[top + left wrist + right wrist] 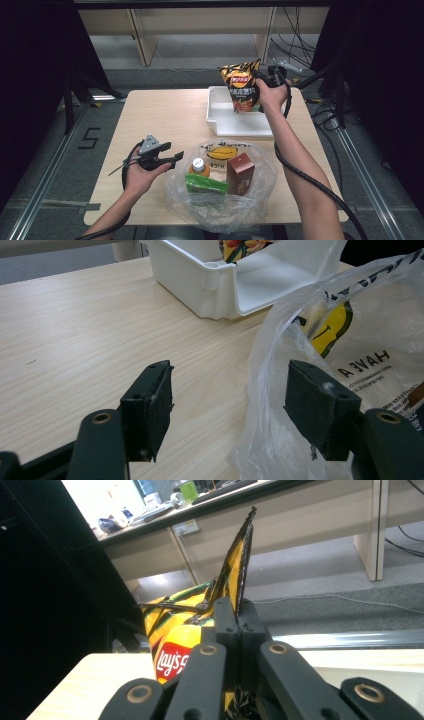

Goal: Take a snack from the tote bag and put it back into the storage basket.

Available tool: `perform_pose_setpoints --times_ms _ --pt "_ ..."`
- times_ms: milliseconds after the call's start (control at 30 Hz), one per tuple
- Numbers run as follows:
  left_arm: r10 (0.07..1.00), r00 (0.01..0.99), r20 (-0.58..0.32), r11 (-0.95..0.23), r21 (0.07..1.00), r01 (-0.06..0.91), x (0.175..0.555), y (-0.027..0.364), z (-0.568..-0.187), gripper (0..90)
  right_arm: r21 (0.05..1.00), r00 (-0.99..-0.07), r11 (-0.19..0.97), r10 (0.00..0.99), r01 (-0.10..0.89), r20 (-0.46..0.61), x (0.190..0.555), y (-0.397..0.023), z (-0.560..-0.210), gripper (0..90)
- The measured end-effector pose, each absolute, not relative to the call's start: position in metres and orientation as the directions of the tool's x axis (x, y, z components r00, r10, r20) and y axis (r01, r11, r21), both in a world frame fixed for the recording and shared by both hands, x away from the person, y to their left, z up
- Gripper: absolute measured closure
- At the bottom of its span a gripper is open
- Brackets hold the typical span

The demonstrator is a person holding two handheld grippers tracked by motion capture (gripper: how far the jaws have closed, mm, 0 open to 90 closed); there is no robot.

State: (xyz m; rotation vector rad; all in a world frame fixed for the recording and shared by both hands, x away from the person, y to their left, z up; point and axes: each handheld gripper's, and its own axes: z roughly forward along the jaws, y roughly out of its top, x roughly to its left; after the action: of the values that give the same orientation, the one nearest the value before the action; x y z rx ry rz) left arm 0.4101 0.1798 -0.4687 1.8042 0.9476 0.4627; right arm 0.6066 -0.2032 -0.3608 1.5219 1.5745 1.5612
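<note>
Evenly lit from overhead, pale surface (165, 115) bright; dark at nine and three o'clock of the high view. Mild glare on plastic bag (220, 200). Close jaws softly blurred; overexposed window at eleven o'clock, right gripper view.

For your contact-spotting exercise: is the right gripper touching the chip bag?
Touching. The right gripper view shows the right gripper with its jaws shut on the top seam of the chip bag; in the high view the bag hangs from it over the white bin.

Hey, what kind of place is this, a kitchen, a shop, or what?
Probably a lab or office workroom rigged for recording: a small wooden table between metal floor rails, loose cables on grey carpet, black curtains at the sides, and office desks behind.
</note>
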Motion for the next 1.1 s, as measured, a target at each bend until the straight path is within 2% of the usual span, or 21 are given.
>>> perform_pose_setpoints --times_ms 1100 --pt "0.774 0.626 -0.101 -0.198 0.899 0.391 0.410 0.180 -0.470 35.2 0.883 -0.243 -0.236 0.903 0.406 0.354 0.629 -0.202 -0.386 89.3"
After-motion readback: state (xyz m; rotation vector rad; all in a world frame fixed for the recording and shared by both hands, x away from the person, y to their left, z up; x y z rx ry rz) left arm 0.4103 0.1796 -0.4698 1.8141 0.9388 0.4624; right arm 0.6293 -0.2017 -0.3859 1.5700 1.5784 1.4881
